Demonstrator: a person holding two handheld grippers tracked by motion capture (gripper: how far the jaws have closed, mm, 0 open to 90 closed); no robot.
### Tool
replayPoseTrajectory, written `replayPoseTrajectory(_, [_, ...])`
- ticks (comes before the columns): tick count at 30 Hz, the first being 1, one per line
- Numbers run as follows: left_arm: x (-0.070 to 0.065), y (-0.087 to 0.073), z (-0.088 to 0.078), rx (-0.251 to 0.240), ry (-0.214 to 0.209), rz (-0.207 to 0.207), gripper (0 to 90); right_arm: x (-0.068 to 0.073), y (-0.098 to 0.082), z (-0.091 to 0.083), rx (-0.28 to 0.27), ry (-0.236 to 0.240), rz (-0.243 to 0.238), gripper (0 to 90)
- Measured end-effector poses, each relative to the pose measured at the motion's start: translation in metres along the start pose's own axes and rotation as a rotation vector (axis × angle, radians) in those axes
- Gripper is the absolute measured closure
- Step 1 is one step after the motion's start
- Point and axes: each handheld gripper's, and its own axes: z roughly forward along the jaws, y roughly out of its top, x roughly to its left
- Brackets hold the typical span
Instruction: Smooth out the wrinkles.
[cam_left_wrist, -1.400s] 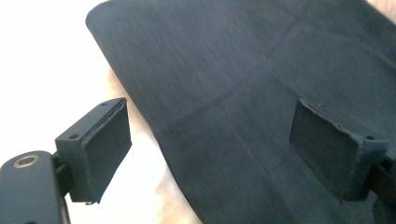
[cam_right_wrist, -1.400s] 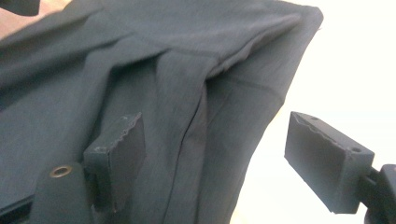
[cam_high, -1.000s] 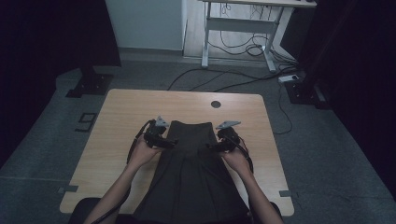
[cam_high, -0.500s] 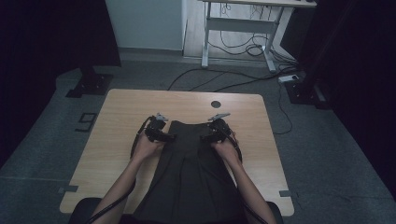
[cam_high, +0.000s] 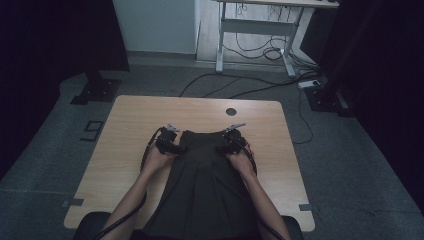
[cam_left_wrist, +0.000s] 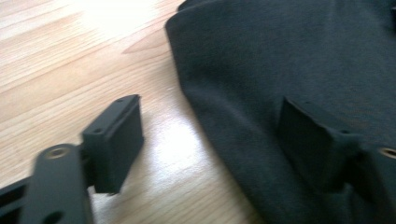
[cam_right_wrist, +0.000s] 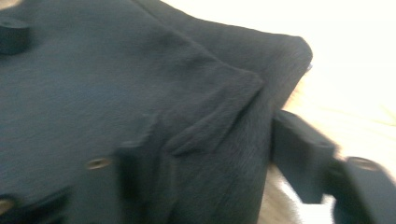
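A dark pleated garment lies down the middle of the wooden table and hangs over the near edge. My left gripper is at its far left corner. In the left gripper view the left gripper stands open astride the cloth's edge, one jaw on bare wood, the other over the fabric. My right gripper is at the far right corner. In the right gripper view the right gripper straddles a raised fold of the cloth. Both pairs of jaws have just been closing, with cloth between them and no pad pressing.
A round cable hole sits in the table just beyond the garment. Bare wood lies to either side of the cloth. Behind the table, cables run across the floor below a white desk frame.
The right gripper has moved left onto the garment's far right corner. Both grippers have sunk to the cloth. The garment lies as before.
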Motion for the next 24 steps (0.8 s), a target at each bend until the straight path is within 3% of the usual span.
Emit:
replayPoseTrajectory(5, [-0.004,0.002,-0.002,0.004,-0.046,0.012,47.9,0.004,0.001,-0.002,0.012,0.036,0.019,63.6])
replayPoseTrajectory(8, [-0.004,0.002,-0.002,0.007,-0.073,0.020,61.1,0.004,0.001,-0.003,0.011,0.048,0.011,67.1])
replayPoseTrajectory(10, [-0.003,0.002,-0.002,0.000,-0.119,0.024,72.4,0.006,0.000,-0.004,0.006,0.048,-0.014,72.0])
replayPoseTrajectory(12, [-0.005,0.004,-0.003,0.003,-0.108,0.070,78.7,0.006,0.001,-0.006,0.003,0.050,-0.016,73.5])
replayPoseTrajectory(14, [-0.007,0.007,-0.005,-0.005,-0.091,0.117,80.7,0.006,0.003,-0.010,-0.011,0.055,-0.020,74.4])
replayPoseTrajectory(17, [-0.003,0.022,-0.015,-0.080,-0.082,0.104,81.6,0.003,0.012,-0.021,-0.042,0.053,-0.036,74.9])
replayPoseTrajectory(24, [0.008,0.062,-0.026,-0.171,-0.030,0.122,81.6,-0.009,0.045,-0.038,-0.123,0.026,-0.035,75.1])
